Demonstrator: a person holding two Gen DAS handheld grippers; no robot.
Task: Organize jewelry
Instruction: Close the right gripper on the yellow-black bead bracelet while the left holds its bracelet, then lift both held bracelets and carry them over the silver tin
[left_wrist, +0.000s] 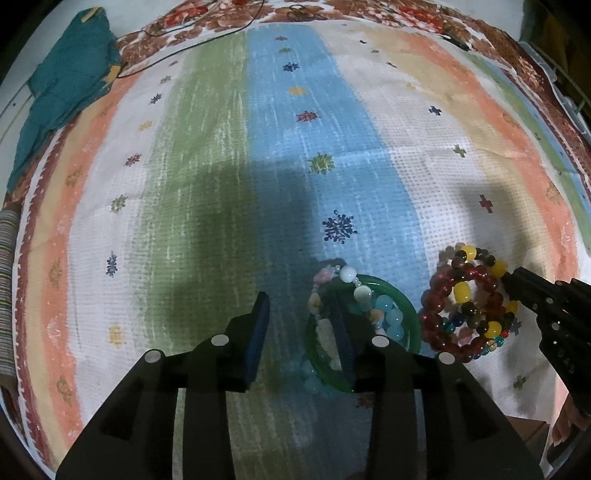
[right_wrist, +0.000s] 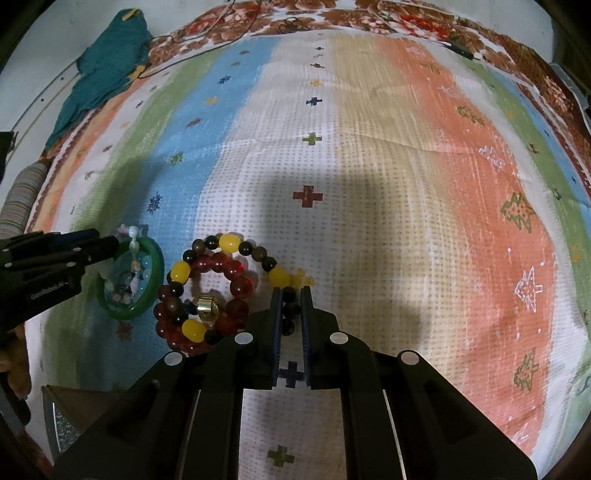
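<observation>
Task looks partly done, I'd say: bracelets gathered in two heaps on the striped cloth (left_wrist: 424, 155), none put away yet. L gripper (left_wrist: 299, 317) jaws released, parted; green bangle (left_wrist: 413, 314) w/ pastel bead strand (left_wrist: 360, 291) lies just beyond its right finger, nothing squeezed. R gripper (right_wrist: 290, 314) jaws clenched on the dark-and-yellow bead bracelet (right_wrist: 229, 242); red bead bracelet (right_wrist: 240, 286) just left of them. No box or tray clearly in view, so contents can't be told.

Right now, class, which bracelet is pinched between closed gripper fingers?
The dark-and-yellow bead bracelet, clamped by the right gripper. The green bangle and red bracelet lie unclamped.
</observation>
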